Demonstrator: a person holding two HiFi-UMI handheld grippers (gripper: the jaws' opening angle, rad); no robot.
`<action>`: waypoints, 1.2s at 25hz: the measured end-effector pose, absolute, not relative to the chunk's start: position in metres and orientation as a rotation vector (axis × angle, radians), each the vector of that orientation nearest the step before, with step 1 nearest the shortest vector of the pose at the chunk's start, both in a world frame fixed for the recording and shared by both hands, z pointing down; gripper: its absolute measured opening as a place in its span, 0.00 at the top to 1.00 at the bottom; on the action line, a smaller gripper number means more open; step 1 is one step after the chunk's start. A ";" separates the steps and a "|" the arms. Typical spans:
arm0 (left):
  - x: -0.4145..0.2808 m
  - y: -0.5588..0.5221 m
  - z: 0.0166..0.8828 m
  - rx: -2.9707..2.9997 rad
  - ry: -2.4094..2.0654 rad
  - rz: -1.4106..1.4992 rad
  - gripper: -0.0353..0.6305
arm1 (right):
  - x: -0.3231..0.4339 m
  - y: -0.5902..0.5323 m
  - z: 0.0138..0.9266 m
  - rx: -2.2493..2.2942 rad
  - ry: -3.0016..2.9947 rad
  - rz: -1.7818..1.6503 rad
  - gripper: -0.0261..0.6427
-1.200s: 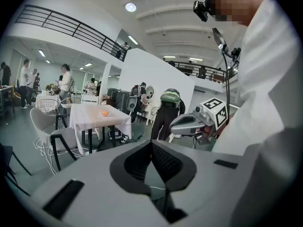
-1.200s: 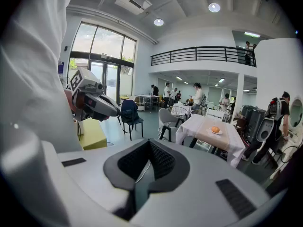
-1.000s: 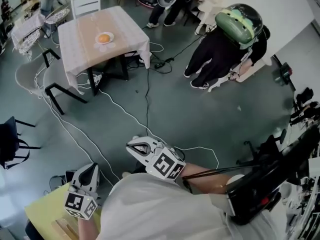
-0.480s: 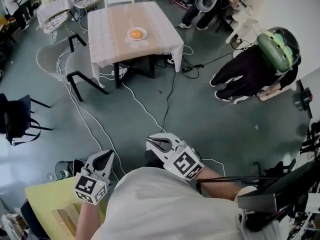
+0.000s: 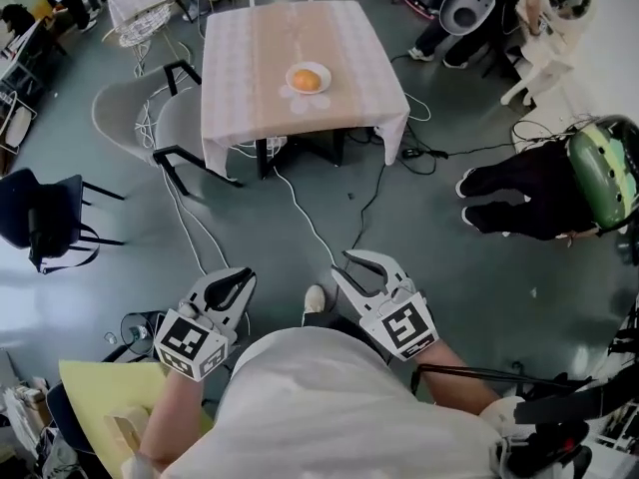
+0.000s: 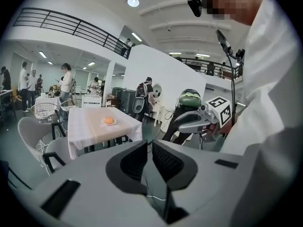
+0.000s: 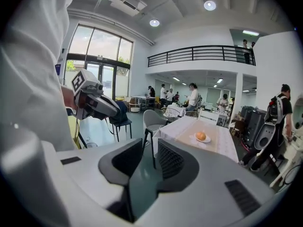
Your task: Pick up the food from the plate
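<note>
An orange round food [image 5: 307, 80] lies on a small white plate [image 5: 321, 71] on a square table [image 5: 250, 58] with a pale cloth, far ahead across the floor. My left gripper [image 5: 243, 279] and right gripper [image 5: 361, 263] hang close to my body, both pointing toward the table and far short of it. The left gripper [image 6: 149, 148] shows only a thin slit as its jaws begin opening, with nothing between them. The right gripper [image 7: 150, 148] has its jaws a little apart and empty. The food [image 6: 109, 120] [image 7: 201, 136] shows small in both gripper views.
White cables [image 5: 300, 208] trail over the grey floor between me and the table. Grey chairs [image 5: 150, 118] stand left of the table and a dark chair [image 5: 50, 213] further left. A crouching person in a green helmet [image 5: 604, 173] is at the right. A yellow surface [image 5: 100, 397] lies at lower left.
The table has shifted from the upper left toward the top middle of the head view. Both grippers sit further right and higher. The helmeted person has slid to the right edge.
</note>
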State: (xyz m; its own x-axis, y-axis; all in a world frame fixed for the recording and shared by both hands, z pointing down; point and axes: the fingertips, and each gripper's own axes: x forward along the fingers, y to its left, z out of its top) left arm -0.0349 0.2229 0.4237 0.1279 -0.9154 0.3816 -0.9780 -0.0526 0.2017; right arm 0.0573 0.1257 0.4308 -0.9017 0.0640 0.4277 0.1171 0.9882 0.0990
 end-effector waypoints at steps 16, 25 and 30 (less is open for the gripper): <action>-0.126 0.004 0.448 2.224 -1.595 0.283 0.82 | 0.008 -0.042 0.465 0.226 -2.648 -0.032 0.81; -0.248 -0.120 0.468 2.393 -1.370 0.443 0.71 | -0.074 -0.121 0.452 0.545 -2.579 0.035 0.81; -0.300 -0.186 0.510 2.466 -1.252 0.657 0.59 | -0.099 -0.142 0.449 0.700 -2.522 0.086 0.81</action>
State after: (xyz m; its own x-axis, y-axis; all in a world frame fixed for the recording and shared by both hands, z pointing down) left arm -0.3000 -0.1857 0.5097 0.5160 -0.6793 0.5219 -0.8153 -0.5763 0.0560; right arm -0.0987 -0.1417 0.4495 -0.7329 -0.4638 0.4977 -0.4968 0.8647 0.0742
